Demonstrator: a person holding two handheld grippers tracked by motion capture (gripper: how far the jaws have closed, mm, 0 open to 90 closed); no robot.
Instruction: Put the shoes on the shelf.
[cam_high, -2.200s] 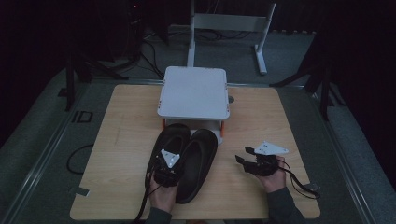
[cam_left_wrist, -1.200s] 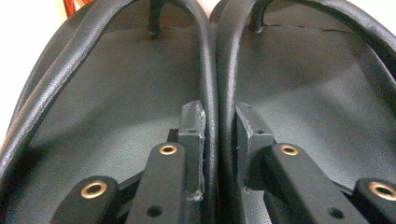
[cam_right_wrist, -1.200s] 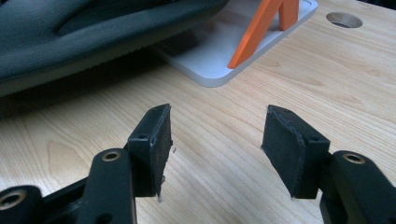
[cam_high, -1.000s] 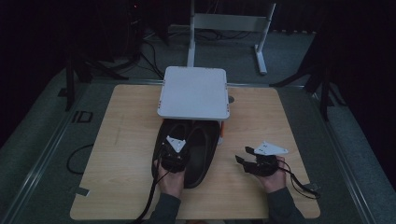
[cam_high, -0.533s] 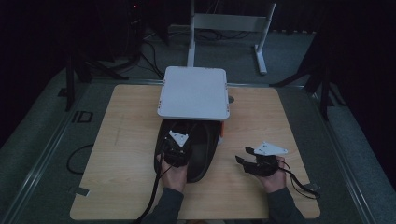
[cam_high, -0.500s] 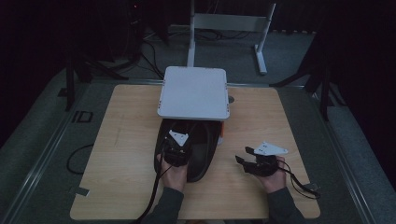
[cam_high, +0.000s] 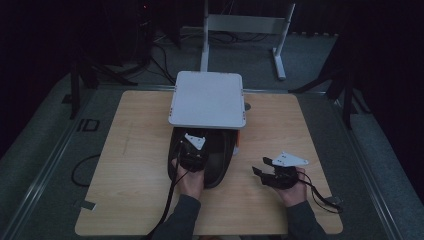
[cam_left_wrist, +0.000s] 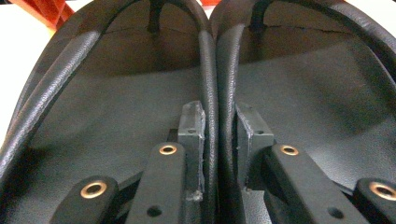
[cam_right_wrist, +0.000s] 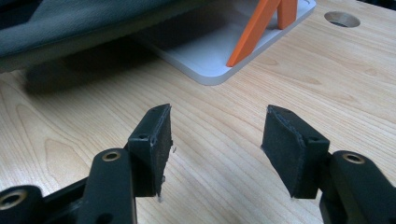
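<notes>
High view: the wooden desk (cam_high: 130, 165) carries everything, and ahead of both tongs stands a white shelf (cam_high: 207, 99) on orange legs (cam_right_wrist: 254, 32). A pair of black sandals (cam_high: 216, 160) lies side by side, toes tucked under that shelf and heels toward the person. The left tongs (cam_high: 190, 152) sit on top of the pair; in the left gripper view the jaws are drawn narrow, clamped on the two inner rims of the sandals where they meet, pinching both shoes together. The right tongs (cam_high: 270, 176) rest low over bare desk, well to the right of the sandals, jaws spread wide with nothing between them; the shelf's base and one orange leg lie ahead of them.

The step in hand looks like sliding the pinched pair in under the shelf. The next move likely calls for a steady forward push, keeping the grip firm so neither shoe slips loose, then letting go once the heels are in.
</notes>
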